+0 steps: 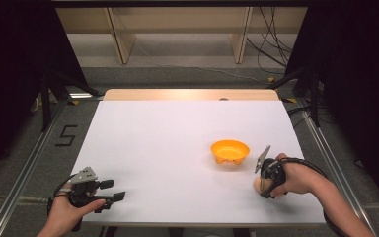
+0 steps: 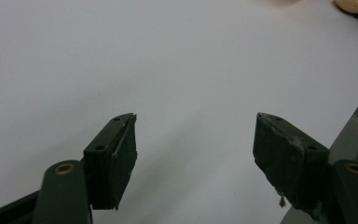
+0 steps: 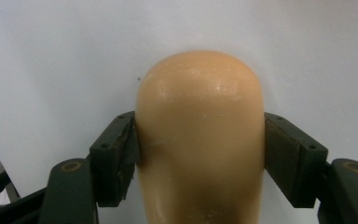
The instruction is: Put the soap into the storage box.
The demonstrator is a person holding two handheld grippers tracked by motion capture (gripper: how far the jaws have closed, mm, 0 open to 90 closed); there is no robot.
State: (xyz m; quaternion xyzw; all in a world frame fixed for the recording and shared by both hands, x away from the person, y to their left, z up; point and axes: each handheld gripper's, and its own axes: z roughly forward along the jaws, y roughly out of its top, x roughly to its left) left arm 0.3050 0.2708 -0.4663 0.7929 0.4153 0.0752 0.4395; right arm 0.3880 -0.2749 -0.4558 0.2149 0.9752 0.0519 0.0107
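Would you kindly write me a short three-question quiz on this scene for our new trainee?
1. True or false: the right tool has its pads against the peach-coloured egg-shaped object.
2. What colour is the bowl on the white table?
3. The left tool is: A) open with nothing between its pads, B) shut on the bowl.

Key: 1 true; 2 orange; 3 A.

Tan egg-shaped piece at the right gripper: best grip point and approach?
Grip the tan egg-shaped piece across its widest middle, coming from above with one pad on each flank. It narrows to a rounded end, so pads nearer that end would likely slide off. The right gripper already pinches it there.
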